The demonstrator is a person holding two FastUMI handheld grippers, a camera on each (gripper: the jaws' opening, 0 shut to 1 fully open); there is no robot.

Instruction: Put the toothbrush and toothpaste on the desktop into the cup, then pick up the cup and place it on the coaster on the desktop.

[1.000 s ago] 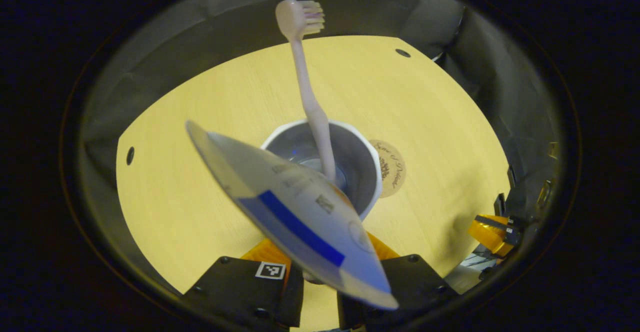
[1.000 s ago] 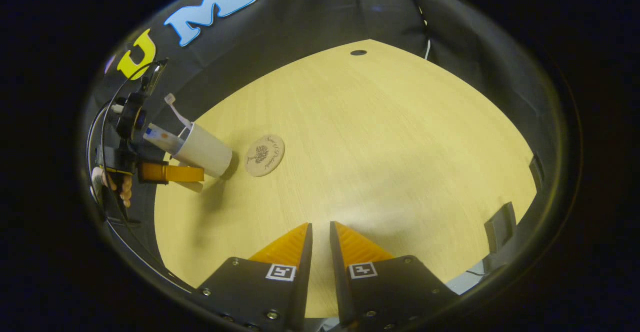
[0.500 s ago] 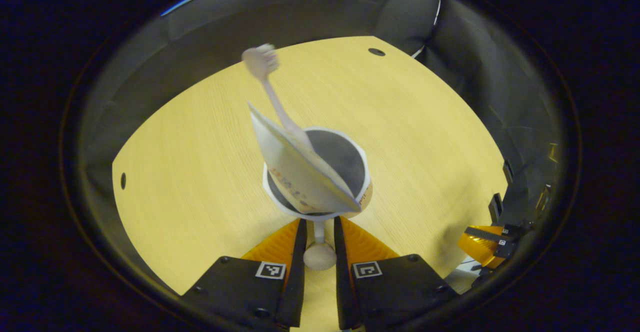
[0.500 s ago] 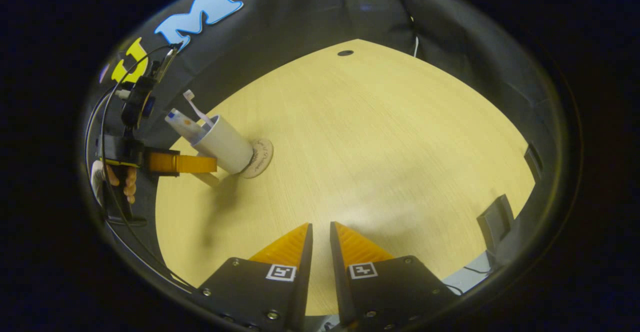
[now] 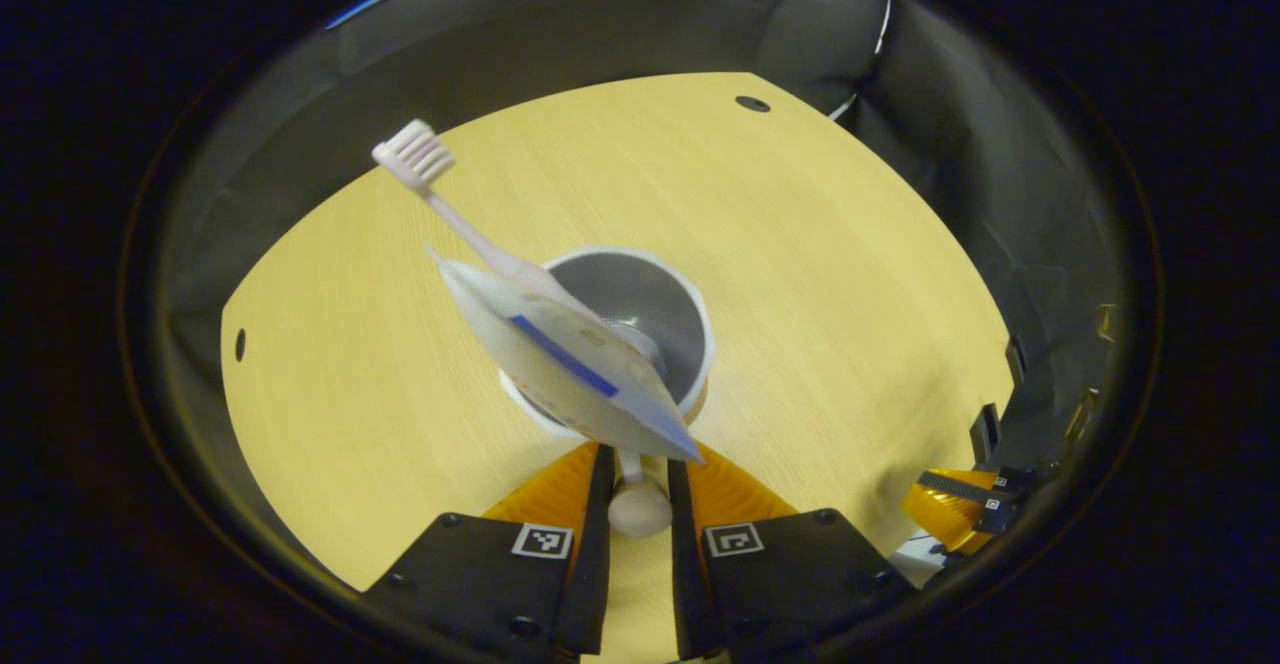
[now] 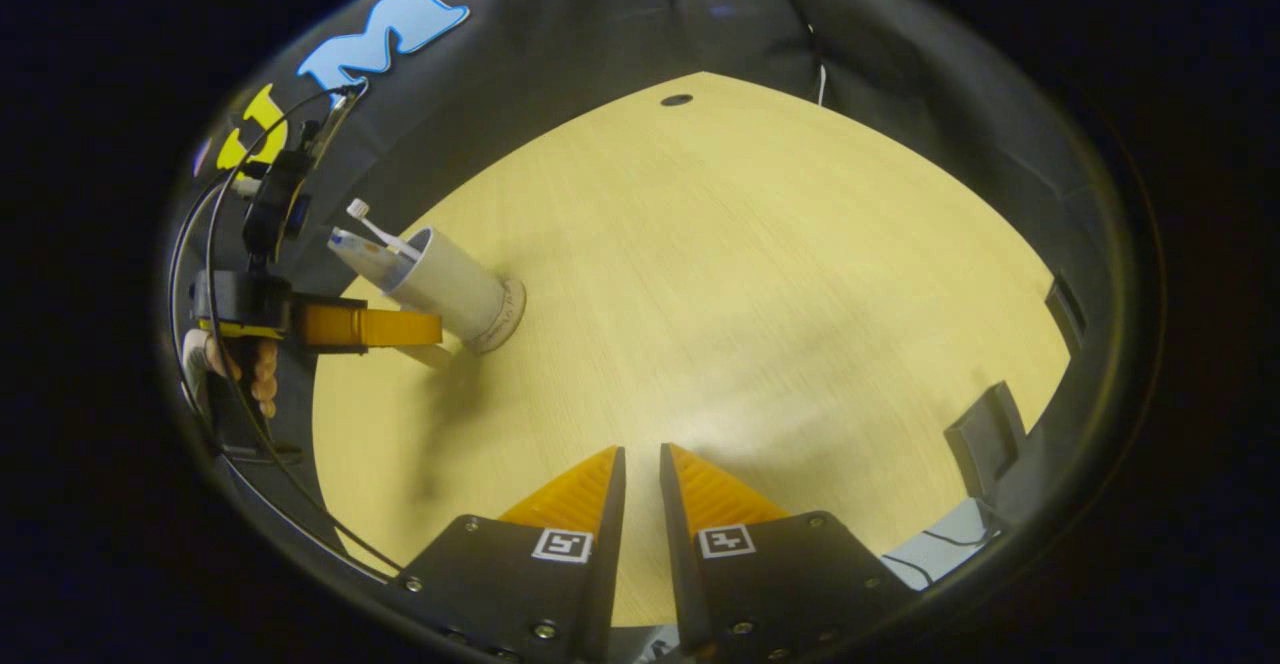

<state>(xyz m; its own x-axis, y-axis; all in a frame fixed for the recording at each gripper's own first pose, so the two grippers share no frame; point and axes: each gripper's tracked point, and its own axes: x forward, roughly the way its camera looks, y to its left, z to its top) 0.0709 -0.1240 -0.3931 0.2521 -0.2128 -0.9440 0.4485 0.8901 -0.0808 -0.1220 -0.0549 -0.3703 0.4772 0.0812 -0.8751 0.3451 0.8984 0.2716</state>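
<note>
My left tongs [image 5: 638, 464] pinch the cup [image 5: 610, 344] handle; right tongs [image 6: 640, 474] closed, empty; toothpaste [image 5: 560, 359] and toothbrush [image 5: 440, 199] lean, may tip cup off coaster [image 6: 505, 309].

Loaded white cup [image 5: 690, 344] on coaster [image 6: 508, 306]

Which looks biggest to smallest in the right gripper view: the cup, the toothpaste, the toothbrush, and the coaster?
1. The cup, clearly largest.
2. The toothpaste, its part above the rim.
3. The toothbrush and the coaster: unsure. One is a thin sliver, the other mostly hidden under the cup.
</note>
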